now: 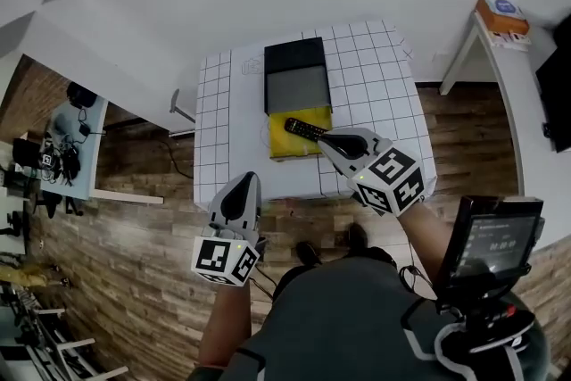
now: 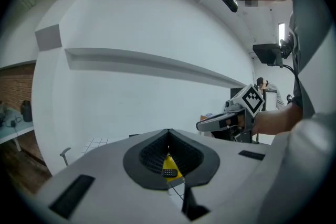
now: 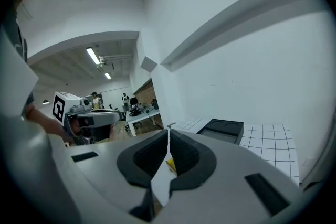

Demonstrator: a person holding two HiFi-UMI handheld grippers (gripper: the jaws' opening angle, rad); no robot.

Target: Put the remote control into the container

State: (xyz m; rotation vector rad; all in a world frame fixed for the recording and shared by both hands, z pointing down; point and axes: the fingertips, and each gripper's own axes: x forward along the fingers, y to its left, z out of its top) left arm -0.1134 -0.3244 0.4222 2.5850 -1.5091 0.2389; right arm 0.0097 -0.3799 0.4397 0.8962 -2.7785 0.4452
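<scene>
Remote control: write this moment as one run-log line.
remote control on yellow mat, outside container | right gripper shut, near it | left gripper shut

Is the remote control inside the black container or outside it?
Outside: the remote control lies on the yellow pad, beside the black container, not within it.

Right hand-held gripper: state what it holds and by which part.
Nothing: the right hand-held gripper has its jaws shut together, empty; the remote control lies on the yellow mat.
</scene>
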